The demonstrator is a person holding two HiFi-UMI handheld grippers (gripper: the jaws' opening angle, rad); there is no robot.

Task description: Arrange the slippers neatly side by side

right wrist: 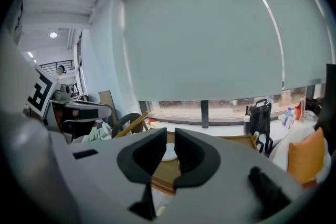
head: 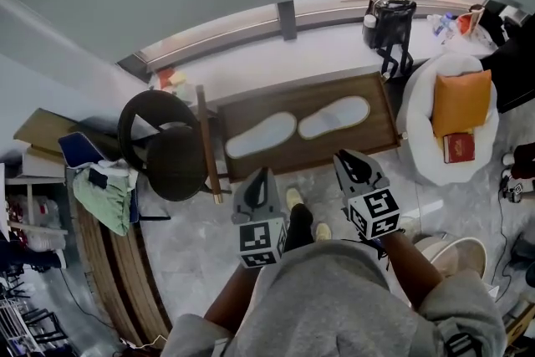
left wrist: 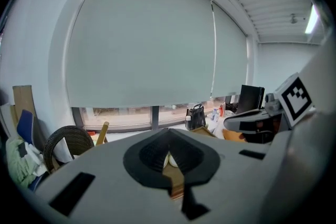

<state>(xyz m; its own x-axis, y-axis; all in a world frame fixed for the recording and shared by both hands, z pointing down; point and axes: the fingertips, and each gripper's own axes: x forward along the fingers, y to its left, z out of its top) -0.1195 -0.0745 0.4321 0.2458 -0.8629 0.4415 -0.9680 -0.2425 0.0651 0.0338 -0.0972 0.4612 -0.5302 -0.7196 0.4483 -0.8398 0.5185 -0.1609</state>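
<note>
Left-hand slipper (head: 261,135) & right-hand slipper (head: 334,117) lie end to end, tips close together, mid table (head: 376,134). Left gripper (head: 263,173) at table's near edge, jaws shut tight, nothing in 'em. Right gripper (head: 347,156) over same edge, jaws all but closed, empty too. Round chair (head: 163,146) just left of table.

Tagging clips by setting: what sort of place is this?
Probably a lounge or office corner: a low wooden table with white slippers, a round wicker chair, a white seat with an orange cushion, beside a blind-covered window.
</note>
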